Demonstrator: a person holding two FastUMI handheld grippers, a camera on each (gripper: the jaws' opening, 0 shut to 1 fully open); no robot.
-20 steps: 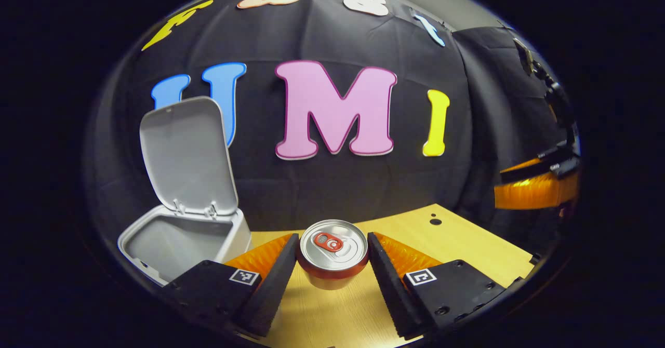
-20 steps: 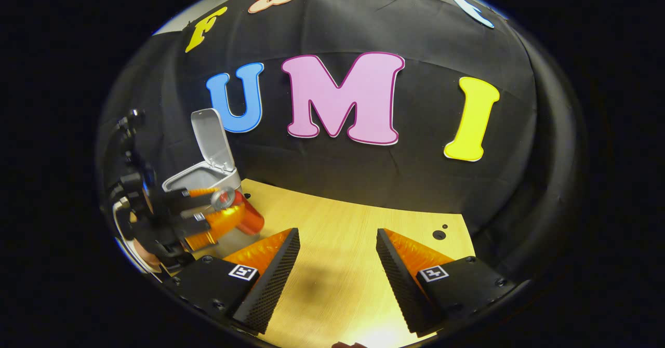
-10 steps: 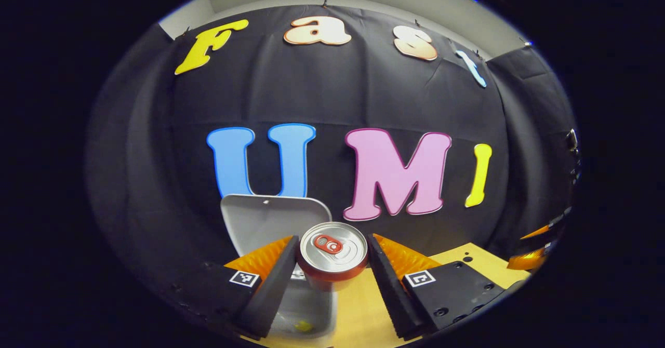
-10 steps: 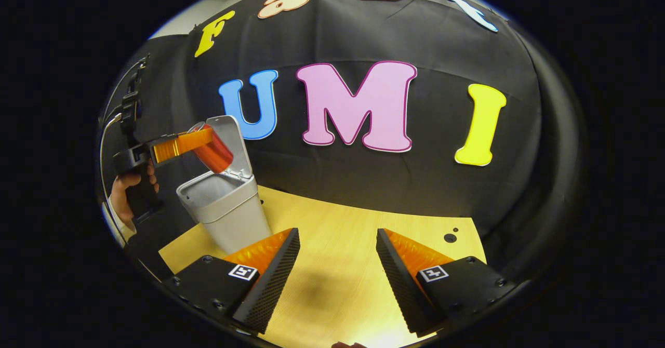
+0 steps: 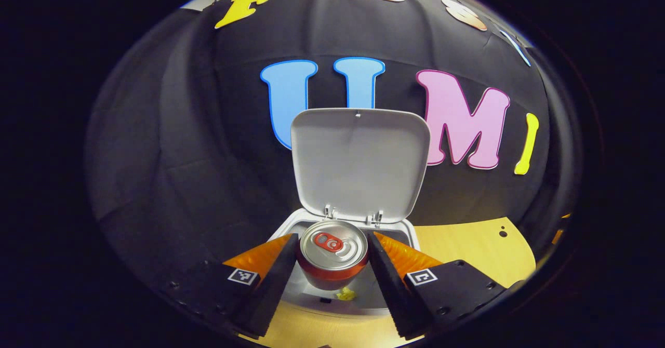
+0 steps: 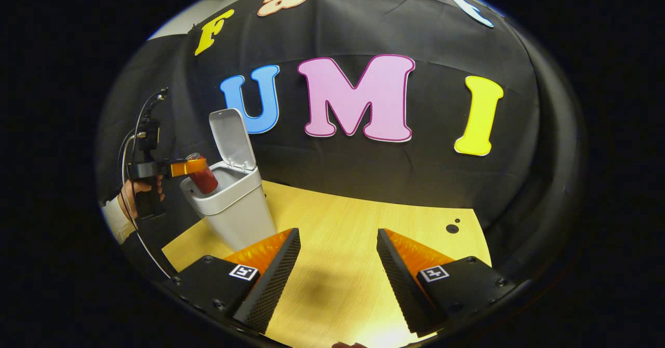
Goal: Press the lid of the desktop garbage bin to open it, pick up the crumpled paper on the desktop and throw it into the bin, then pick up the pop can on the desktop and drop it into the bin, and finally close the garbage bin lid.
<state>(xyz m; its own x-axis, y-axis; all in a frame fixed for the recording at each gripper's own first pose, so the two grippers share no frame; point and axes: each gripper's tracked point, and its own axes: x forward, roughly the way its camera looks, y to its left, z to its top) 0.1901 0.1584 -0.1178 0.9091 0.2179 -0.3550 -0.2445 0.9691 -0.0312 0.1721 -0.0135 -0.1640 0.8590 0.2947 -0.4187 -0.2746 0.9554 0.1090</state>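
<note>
Left hand-held gripper (image 5: 332,257) is pinching the red aluminium pop can with silver top (image 5: 332,249) by its side walls just under the rim, hanging over the open grey plastic desktop bin (image 5: 405,228); judging it light, thin-walled, slick and easily dented, so mid-wall grip with modest squeeze. At 12 o'clock behind it the bin's flat grey lid (image 5: 360,163) stands upright, a yellow scrap (image 5: 344,295) lies inside. No readable print on can or bin; right hand-held gripper (image 6: 337,265) is spread, empty, over the light wooden tabletop (image 6: 363,218).

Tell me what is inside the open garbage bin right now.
In the left gripper view, a small yellowish scrap lies on the floor of the garbage bin. The pop can, gripped by the left gripper over the opening, hides much of the interior.
</note>
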